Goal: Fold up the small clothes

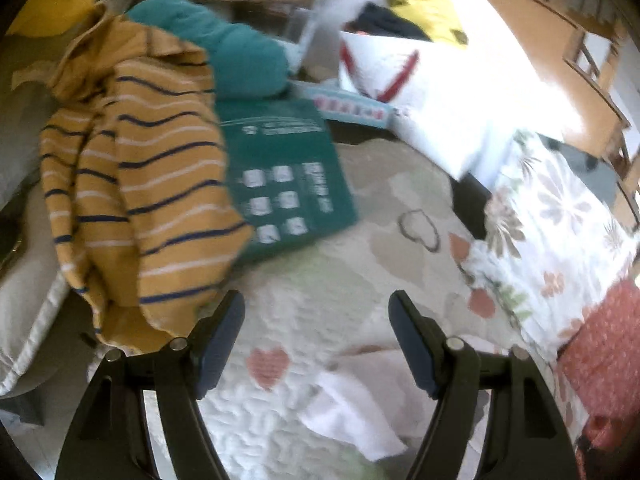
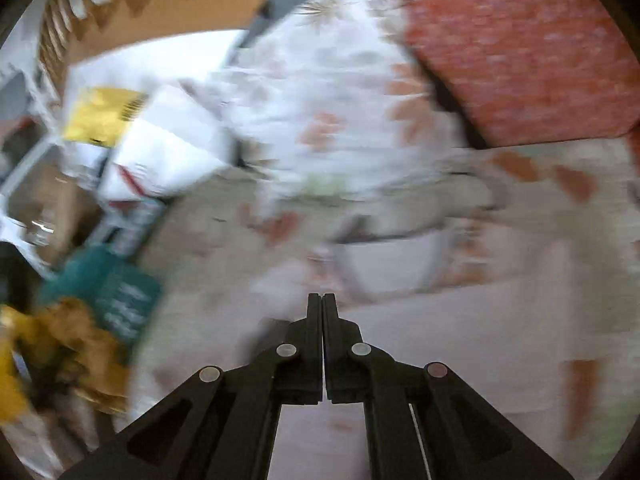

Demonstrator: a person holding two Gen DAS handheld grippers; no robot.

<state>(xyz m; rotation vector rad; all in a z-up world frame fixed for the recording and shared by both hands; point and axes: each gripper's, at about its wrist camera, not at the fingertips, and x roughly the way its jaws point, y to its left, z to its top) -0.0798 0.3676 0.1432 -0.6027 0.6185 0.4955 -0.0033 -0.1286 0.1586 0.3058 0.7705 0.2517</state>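
Clothing in mustard stripes [image 1: 136, 184] lies heaped at far left on a quilted heart-print bedspread [image 1: 320, 292], just beyond the left finger of the wide-open left gripper [image 1: 316, 316], which grips nothing. A green booklet [image 1: 288, 176] sits beside the heap, a teal cloth [image 1: 228, 48] behind it. A small white cloth [image 1: 352, 412] lies near, between the fingers. The right gripper [image 2: 322, 300], jaws pressed together with nothing visible between them, hovers over the blurred bedspread, floral pillow [image 2: 320, 92] and red cushion [image 2: 520, 48] beyond.
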